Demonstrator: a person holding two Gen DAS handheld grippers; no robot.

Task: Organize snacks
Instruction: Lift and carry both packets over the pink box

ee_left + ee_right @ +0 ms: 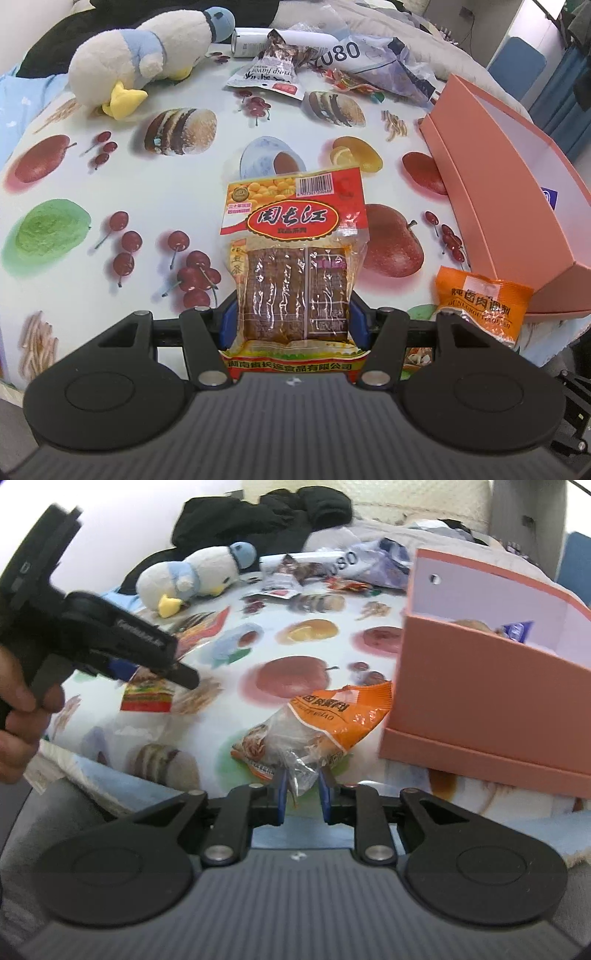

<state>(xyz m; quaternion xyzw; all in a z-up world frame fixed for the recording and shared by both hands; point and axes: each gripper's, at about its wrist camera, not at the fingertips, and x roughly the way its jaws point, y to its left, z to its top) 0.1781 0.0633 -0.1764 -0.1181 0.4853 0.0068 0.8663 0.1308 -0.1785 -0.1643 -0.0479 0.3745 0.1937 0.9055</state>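
Bright, even light; fisheye bending at the edges, motion blur through the right wrist view.

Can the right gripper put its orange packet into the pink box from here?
Probably yes: the right gripper holds the orange packet beside the pink box, whose top is open, nothing between.

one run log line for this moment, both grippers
left gripper: shut on red tofu packet | right gripper: around orange snack bag | pink cardboard box: open

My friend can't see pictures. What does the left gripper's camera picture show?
The left gripper holds a red-topped packet of brown dried tofu above a fruit-print tablecloth. An open pink box sits at the right with an orange snack bag beside it, and a plush duck lies behind.
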